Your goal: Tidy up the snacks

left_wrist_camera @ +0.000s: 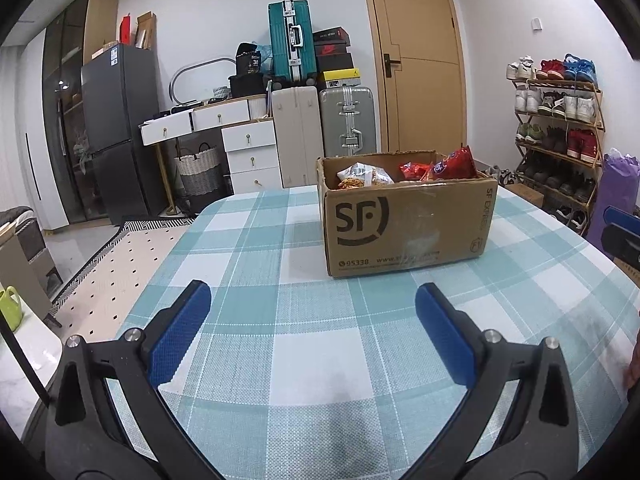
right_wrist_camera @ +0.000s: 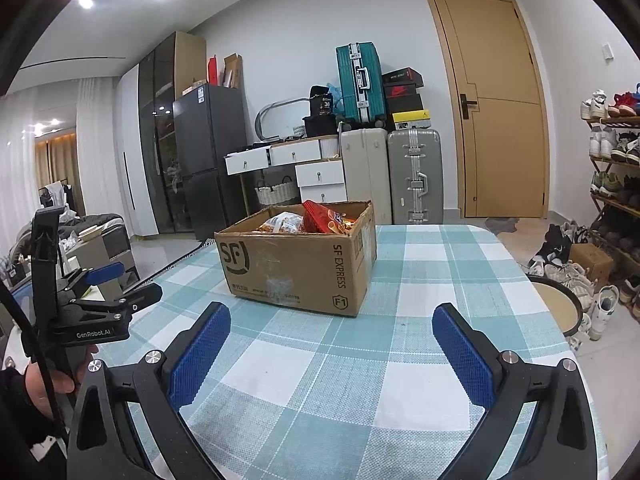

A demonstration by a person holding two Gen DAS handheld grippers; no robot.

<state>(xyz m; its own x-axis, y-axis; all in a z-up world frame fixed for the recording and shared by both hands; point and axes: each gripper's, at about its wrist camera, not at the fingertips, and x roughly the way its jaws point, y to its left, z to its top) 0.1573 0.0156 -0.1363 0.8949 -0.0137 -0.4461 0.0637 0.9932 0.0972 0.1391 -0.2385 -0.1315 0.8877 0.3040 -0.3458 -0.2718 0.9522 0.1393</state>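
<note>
Both tongs hang wide open and empty over a checked worktop (left_wrist_camera: 304,344): the left tongs (left_wrist_camera: 313,320) and the right tongs (right_wrist_camera: 331,344) each point toward an open SF Express cardboard box (left_wrist_camera: 408,224) standing on the cloth ahead of them. Snack bags sit inside the box, a red packet (left_wrist_camera: 450,166) toward its right side and a pale packet (left_wrist_camera: 362,176) toward its left. Beyond the box, suitcases (left_wrist_camera: 346,120) stand against the wall.
</note>
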